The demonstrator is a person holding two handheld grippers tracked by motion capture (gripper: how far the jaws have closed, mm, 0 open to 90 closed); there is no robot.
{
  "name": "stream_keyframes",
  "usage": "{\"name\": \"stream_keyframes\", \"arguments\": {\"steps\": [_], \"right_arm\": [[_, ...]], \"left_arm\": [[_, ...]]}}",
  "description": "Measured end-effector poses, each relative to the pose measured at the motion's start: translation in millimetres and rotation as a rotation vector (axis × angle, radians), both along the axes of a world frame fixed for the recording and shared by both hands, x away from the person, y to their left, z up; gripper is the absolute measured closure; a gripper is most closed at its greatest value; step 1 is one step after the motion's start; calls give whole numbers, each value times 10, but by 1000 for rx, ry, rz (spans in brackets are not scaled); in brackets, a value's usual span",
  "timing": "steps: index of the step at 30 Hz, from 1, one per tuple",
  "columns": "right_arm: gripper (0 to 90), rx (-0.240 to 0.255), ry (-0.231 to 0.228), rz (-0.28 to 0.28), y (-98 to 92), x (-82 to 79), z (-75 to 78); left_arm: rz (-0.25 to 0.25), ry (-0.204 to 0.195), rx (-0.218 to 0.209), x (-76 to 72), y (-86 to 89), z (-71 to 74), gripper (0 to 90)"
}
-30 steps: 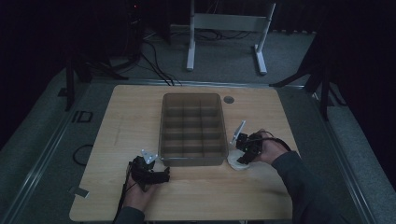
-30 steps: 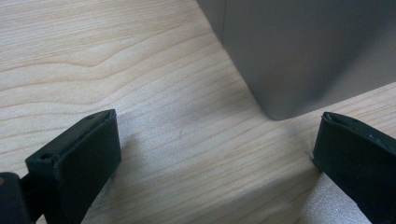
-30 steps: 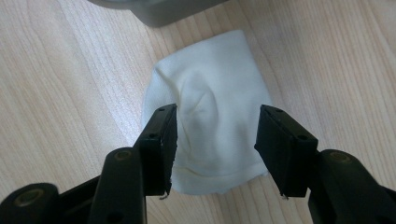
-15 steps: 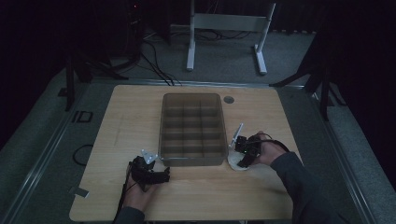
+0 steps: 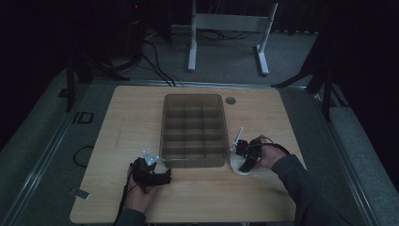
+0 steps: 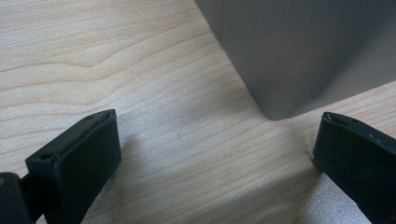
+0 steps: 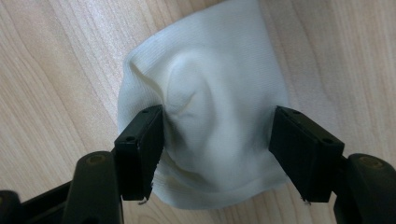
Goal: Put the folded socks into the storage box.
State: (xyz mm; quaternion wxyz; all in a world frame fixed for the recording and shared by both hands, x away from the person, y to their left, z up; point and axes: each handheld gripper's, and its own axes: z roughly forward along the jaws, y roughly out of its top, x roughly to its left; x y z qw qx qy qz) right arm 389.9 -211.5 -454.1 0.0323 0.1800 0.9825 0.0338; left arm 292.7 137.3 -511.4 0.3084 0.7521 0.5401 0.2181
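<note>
The white cloth [image 7: 205, 116] lies bunched on the table [image 5: 131, 122] just right of the grey tray's [image 5: 193, 129] near corner; the right gripper [image 7: 217, 154] straddles it, fingers spread; press down, then close squarely on the raised fold; the left gripper [image 6: 210, 158] waits unclenched, empty, at the tray's other near corner.

The room is dim from above: the floor and the stands past twelve o'clock sink into near black, and only the wooden table [image 5: 131, 122] catches a dull, even light. Detail there is soft and grainy. Up close both gripper views are bright and sharp on the wood grain, with soft shadows under the jaws and no glare.
</note>
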Motion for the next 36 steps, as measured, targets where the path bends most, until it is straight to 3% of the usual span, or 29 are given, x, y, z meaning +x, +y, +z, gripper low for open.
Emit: {"name": "stream_keyframes", "arguments": {"steps": [4,9,11,25,36], "right_arm": [[388,9,19,-11,-5,-9,-10],[608,26,63,-19,-10,-34,8],[657,25,75,-15,-1,-48,11],[679,18,66,-19,3,-77,58],[678,43,66,-12,-38,-65,272]], "left_arm": [[-1,0,0,-1,-2,0,10],[-2,0,1,-2,-3,0,10],[-2,0,1,-2,-3,0,10],[-3,0,1,-2,-4,0,10],[-5,0,-1,-2,-6,0,10]]}}
